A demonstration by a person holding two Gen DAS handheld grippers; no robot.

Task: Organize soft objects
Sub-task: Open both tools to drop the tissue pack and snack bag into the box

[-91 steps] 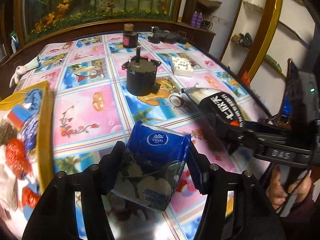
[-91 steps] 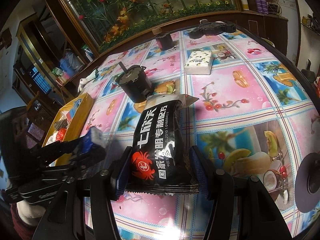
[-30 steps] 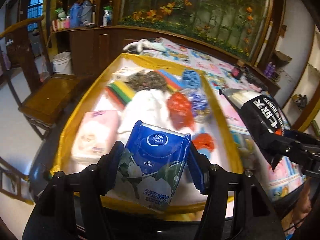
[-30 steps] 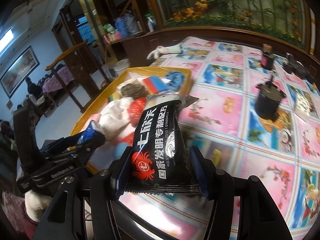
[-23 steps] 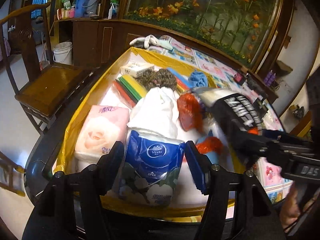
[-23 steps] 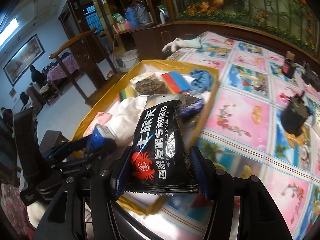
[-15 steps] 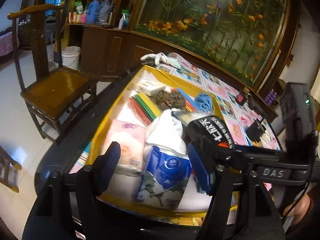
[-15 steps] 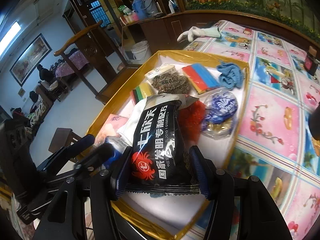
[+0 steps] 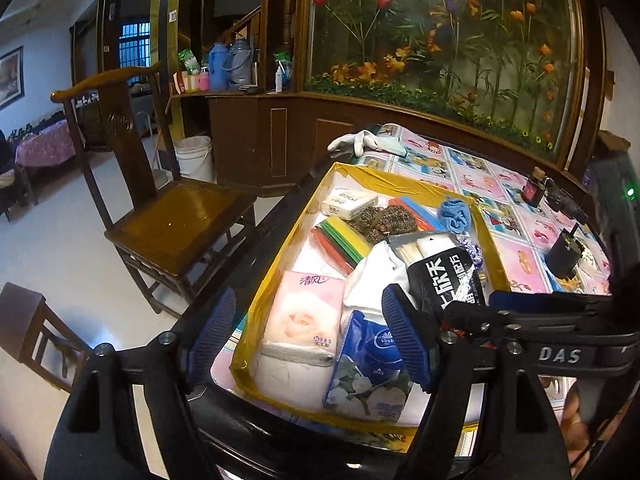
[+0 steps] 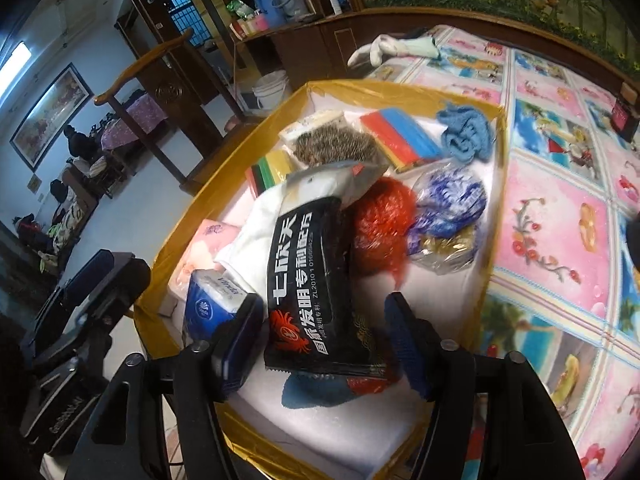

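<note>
A yellow-rimmed tray [image 9: 400,182] [image 10: 400,90] holds a pile of soft things. The blue Vinda tissue pack [image 9: 368,372] [image 10: 212,304] lies at the tray's near end, beside a pink tissue pack [image 9: 304,316]. My left gripper [image 9: 306,340] hovers above it with its jaws opening and nothing held between them. The black snack packet [image 10: 316,280] [image 9: 444,276] rests tilted on the white cloth and red scrubber. My right gripper [image 10: 320,344] straddles its lower end. Its jaws are opening, and the pads stand off the packet.
The tray also holds a red scrubber [image 10: 380,224], a bagged blue-white scrubber [image 10: 452,200], sponges, steel wool and a blue cloth [image 10: 464,132]. A wooden chair [image 9: 168,216] stands left of the table. Gloves [image 9: 360,142], a black pot [image 9: 564,252] and a dark bottle [image 9: 534,188] sit on the patterned tablecloth.
Both grippers carried their packs over the tray. The left jaws spread and the blue tissue pack dropped into the tray. The right jaws have now spread off the black packet.
</note>
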